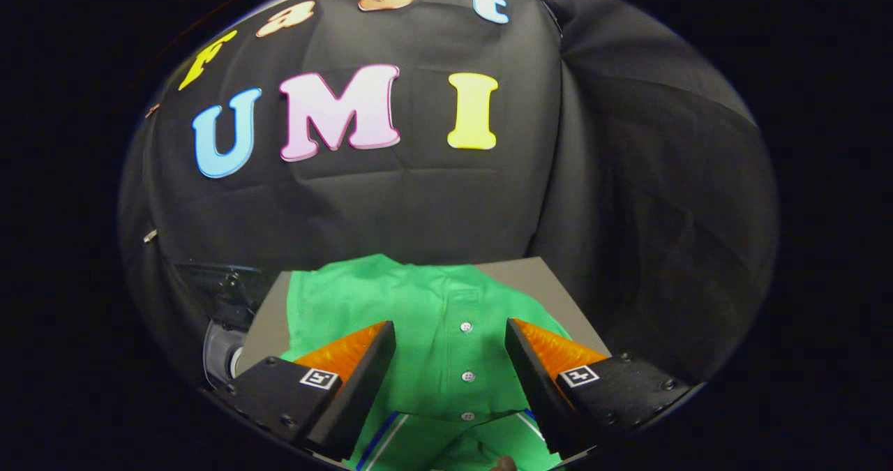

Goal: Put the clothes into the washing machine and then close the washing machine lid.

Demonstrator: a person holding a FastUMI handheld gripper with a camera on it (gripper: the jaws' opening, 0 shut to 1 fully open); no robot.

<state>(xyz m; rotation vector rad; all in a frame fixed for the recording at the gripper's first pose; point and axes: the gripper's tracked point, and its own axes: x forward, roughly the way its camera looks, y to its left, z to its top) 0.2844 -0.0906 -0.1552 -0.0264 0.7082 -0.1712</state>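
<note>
Green buttoned shirt, lower centre, flat on grey table; we hold gripper open above it.

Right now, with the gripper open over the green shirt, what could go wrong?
1. The gripper fingers straddle the button placket of the green shirt; closing there may pinch a button or only one layer.
2. The shirt lies spread across the table, so a trailing part might snag on the way to the washing machine.

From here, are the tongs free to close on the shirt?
Probably yes: the tongs are open over the green shirt, its button placket between them, with nothing lying on top.
</note>
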